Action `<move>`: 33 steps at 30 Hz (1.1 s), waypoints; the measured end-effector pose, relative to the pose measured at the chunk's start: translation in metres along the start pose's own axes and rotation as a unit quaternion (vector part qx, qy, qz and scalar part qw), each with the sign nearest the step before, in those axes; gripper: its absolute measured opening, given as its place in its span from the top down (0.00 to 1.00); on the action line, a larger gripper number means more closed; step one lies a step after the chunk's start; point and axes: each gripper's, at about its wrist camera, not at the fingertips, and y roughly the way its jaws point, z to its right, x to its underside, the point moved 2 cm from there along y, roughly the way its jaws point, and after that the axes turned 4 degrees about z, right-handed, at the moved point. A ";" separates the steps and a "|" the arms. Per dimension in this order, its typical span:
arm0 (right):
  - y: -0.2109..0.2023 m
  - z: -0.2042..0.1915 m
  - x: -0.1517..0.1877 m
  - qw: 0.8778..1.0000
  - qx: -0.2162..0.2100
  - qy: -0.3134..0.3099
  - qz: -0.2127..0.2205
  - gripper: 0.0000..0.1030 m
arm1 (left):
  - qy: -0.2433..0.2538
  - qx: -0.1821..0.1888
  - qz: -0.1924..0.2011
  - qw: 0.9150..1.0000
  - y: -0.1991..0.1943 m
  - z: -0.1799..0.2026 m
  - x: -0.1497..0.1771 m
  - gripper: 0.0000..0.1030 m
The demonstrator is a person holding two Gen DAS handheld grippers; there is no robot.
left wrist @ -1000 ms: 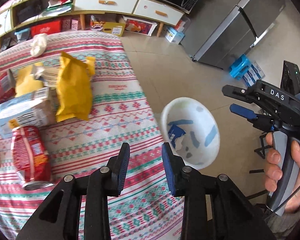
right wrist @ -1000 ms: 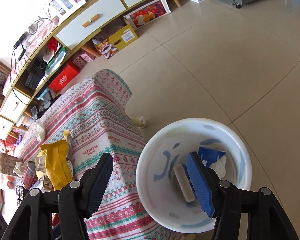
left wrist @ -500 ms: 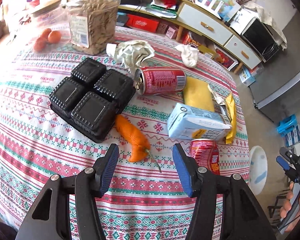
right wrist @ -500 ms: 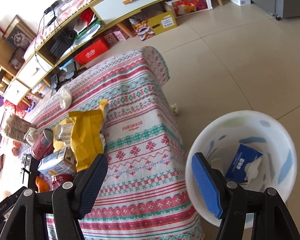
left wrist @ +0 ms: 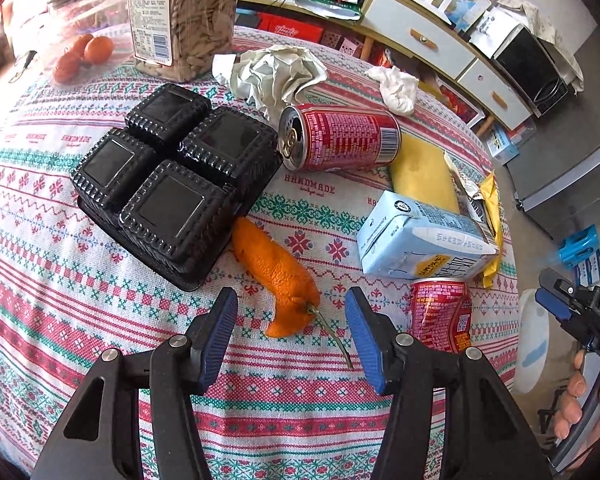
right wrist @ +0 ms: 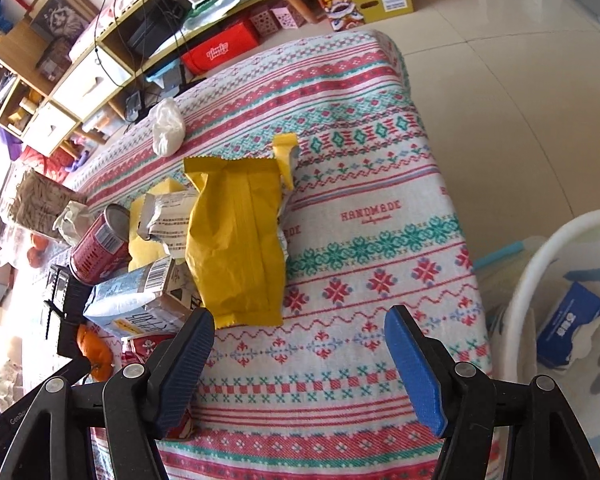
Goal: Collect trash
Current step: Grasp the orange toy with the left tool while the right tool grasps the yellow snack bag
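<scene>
My left gripper (left wrist: 292, 332) is open and empty, just above an orange peel (left wrist: 276, 276) on the patterned tablecloth (left wrist: 100, 320). Beyond it lie a black plastic tray (left wrist: 168, 184), two red cans (left wrist: 340, 138) (left wrist: 440, 316), a blue-white carton (left wrist: 420, 240), a yellow wrapper (left wrist: 424, 172) and crumpled paper (left wrist: 276, 72). My right gripper (right wrist: 300, 364) is open and empty over the table's end, near a yellow bag (right wrist: 236, 240). The white bin (right wrist: 560, 320) stands on the floor at right with a blue packet (right wrist: 568, 320) inside.
A jar of seeds (left wrist: 184, 16) and oranges (left wrist: 84, 54) stand at the table's far side. A white tissue (right wrist: 166, 128) lies near the far edge. Shelves and drawers (right wrist: 100, 60) line the wall. Tiled floor (right wrist: 520, 80) lies beyond the table.
My left gripper swung from the bin back over the table and lowered toward the orange peel. My right gripper moved from above the bin to over the table's end.
</scene>
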 end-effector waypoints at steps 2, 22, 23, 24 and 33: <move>0.009 -0.010 -0.002 1.000 -0.001 -0.014 0.001 0.27 | 0.002 -0.001 0.001 1.000 0.003 -0.002 -0.002 0.43; 0.061 -0.054 -0.007 0.994 0.006 -0.104 -0.020 0.61 | 0.024 0.007 0.002 1.000 0.027 0.008 0.000 0.76; 0.056 -0.054 -0.007 0.995 0.001 -0.101 -0.017 0.62 | 0.022 0.010 0.003 1.000 0.025 0.007 0.001 0.76; 0.051 -0.055 -0.007 0.995 -0.004 -0.099 -0.014 0.62 | 0.021 0.014 0.003 1.000 0.023 0.008 0.001 0.76; 0.021 -0.044 -0.005 0.998 -0.043 -0.054 -0.005 0.63 | 0.012 0.066 0.020 0.998 -0.013 0.012 0.003 0.77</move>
